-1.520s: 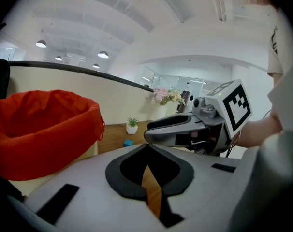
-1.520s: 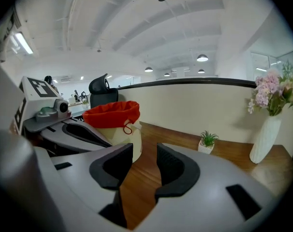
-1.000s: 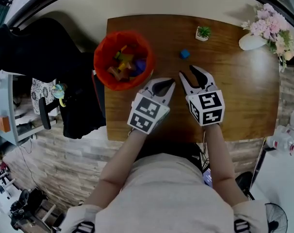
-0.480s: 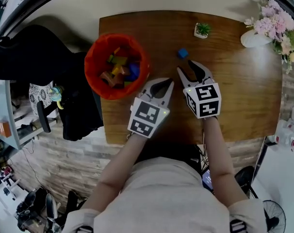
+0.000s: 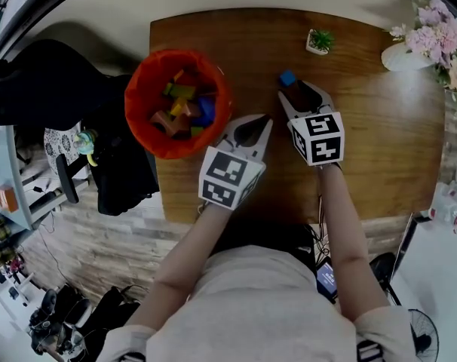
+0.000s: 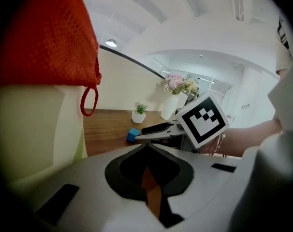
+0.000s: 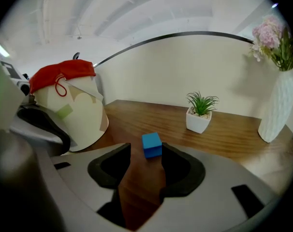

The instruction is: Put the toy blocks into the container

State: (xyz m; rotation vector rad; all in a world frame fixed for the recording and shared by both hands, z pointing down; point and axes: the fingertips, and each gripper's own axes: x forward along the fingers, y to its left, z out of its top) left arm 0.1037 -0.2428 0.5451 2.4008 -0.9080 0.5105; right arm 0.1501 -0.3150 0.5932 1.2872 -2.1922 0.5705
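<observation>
A small blue block (image 5: 288,78) (image 7: 152,144) lies on the wooden table (image 5: 379,142), right of the orange-rimmed container (image 5: 142,81) that holds several coloured blocks. My right gripper (image 5: 295,90) (image 7: 146,154) has its tips on either side of the block's near end. Its jaws are opening and the pads do not press on the block. My left gripper (image 5: 263,121) (image 6: 147,146) is shut and empty, beside the container's cream wall (image 6: 45,124). The left gripper view also shows the blue block (image 6: 133,135) ahead of the right gripper (image 6: 153,131).
A small potted plant (image 5: 318,41) (image 7: 200,112) stands at the table's far edge behind the block. A white vase with pink flowers (image 5: 409,47) (image 7: 277,105) is at the far right corner. A black chair (image 5: 55,89) stands left of the table.
My right gripper has moved forward, so its tips now flank the blue block. The left gripper has stayed beside the container.
</observation>
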